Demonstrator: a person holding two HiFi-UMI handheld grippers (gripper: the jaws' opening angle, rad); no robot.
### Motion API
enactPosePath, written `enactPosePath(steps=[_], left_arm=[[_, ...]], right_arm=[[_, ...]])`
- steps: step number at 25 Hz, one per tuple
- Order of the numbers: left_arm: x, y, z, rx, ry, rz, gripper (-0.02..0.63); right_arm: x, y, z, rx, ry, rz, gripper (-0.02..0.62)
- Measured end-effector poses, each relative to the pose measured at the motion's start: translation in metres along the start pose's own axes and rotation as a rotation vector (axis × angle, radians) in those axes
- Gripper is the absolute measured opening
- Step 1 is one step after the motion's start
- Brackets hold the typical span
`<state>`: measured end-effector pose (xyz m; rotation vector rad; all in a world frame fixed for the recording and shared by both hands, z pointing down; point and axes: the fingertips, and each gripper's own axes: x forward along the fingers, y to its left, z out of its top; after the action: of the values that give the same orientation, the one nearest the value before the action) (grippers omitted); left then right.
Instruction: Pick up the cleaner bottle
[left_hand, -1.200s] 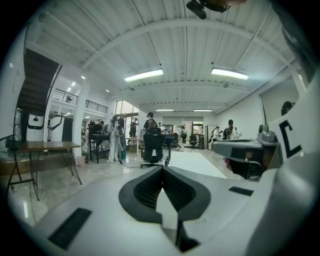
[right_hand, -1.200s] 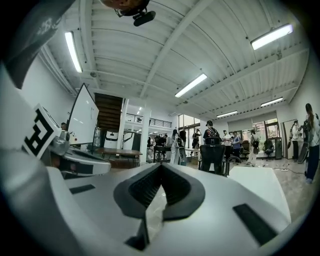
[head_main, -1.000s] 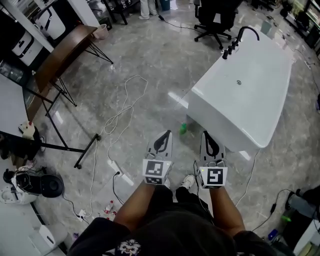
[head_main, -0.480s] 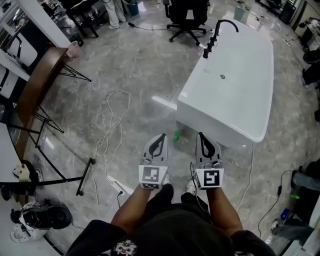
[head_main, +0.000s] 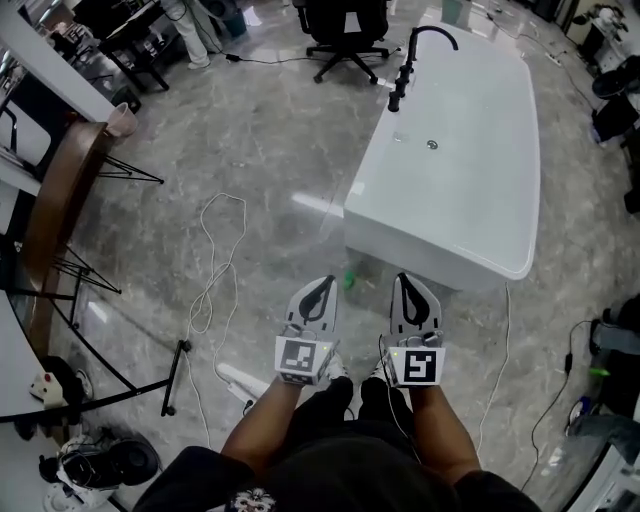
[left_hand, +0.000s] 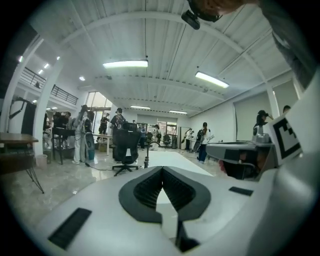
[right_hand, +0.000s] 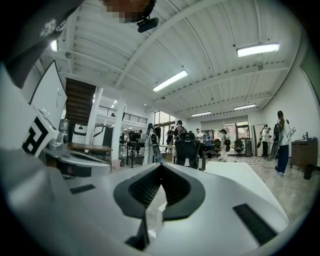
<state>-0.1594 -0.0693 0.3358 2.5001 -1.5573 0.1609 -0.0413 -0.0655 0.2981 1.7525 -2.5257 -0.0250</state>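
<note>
On floor (head_main: 260, 140) beside bathtub (head_main: 470, 200): green cleaner bottle (head_main: 349, 281), untouched | step: approach | left tool (head_main: 321, 284), right tool (head_main: 406, 282) both closed, empty | next: get nearer, lower, open one.

The left gripper (head_main: 326, 282) and right gripper (head_main: 404, 280) are held side by side, level, above the grey marble floor (head_main: 270, 130), each with its jaw tips together. A small green cleaner bottle (head_main: 350, 279) stands on the floor between the two tips, just beside the near corner of the white bathtub (head_main: 470, 160). A white cable (head_main: 213, 270) loops across the floor to the left.
</note>
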Motion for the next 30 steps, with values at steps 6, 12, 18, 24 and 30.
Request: enactPosePath(steps=[6,12,18,24,30], left_arm=[[0.04,-0.006,-0.043,0.026,-0.011,-0.028,0.008],[0.076,-0.003,-0.127,0.024,0.021,-0.027,0.008],[0.107,0.017,-0.255,0.063,0.001,0.005,0.008],[0.134,0.033,-0.37,0.046,-0.001,0.024,0.008],[0.161,0.049,-0.477,0.008,0.005,0.043,0.008]], right_arm=[[0.019,-0.022,-0.044,0.014,0.005,-0.002,0.017],[0.031,-0.034,-0.131,0.021,0.008,0.003,0.017],[0.042,-0.033,-0.25,0.034,0.017,0.007,0.017],[0.055,-0.025,-0.378,0.044,0.031,0.014,0.017],[0.071,-0.013,-0.489,0.032,0.007,0.035,0.017]])
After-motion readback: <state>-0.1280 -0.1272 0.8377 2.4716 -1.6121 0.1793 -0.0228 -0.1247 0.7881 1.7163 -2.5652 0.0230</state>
